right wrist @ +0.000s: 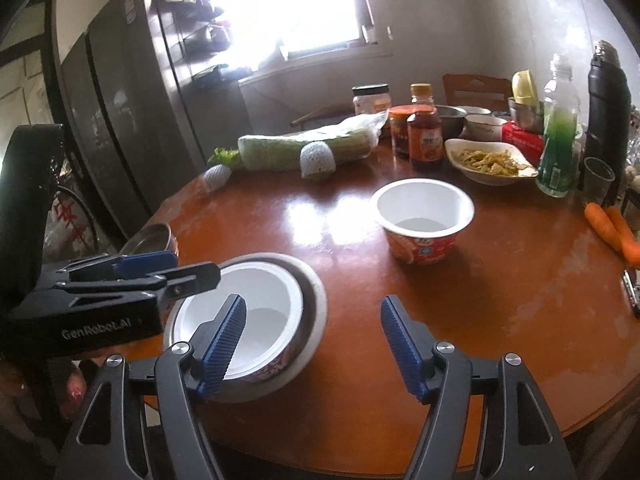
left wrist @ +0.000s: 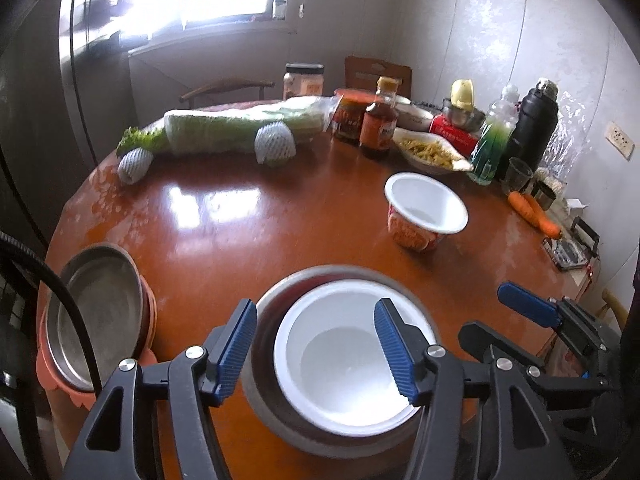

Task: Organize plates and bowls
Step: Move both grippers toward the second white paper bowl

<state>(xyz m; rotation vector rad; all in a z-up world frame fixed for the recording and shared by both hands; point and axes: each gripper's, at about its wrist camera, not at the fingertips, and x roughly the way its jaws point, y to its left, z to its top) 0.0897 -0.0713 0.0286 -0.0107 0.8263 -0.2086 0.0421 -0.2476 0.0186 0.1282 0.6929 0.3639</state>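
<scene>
Right under the left gripper (left wrist: 316, 344) sits a white paper bowl (left wrist: 344, 364) nested inside a steel bowl (left wrist: 260, 396), close to the near edge of the round wooden table (left wrist: 224, 236). The jaws stand spread and hold nothing: one blue pad hangs outside the steel rim, the other over the white bowl's hollow, neither pressing on anything as far as I can see.

The right gripper (right wrist: 312, 344) is spread too and empty, over bare table just to the right of that nested pair. Ahead of it, further in on the table, stands a second paper bowl (right wrist: 424, 216), upright with a red printed outside, well apart from the first. Off to the left of the left gripper lies a steel plate (left wrist: 96, 308) on an orange plate (left wrist: 150, 304) at the table's edge.

I would judge the paper bowls very light and thin-walled; they look likely to buckle under a hard squeeze and tip at a nudge. The rolled rim looks the stiffest part, so pinching the wall just under it, one pad inside and one outside, seems the best hold. The steel bowl should be heavier, rigid and slick, so a hold across its rim wants a firm grip. The glossy tabletop may let the loose bowl slide if pushed sideways.
</scene>
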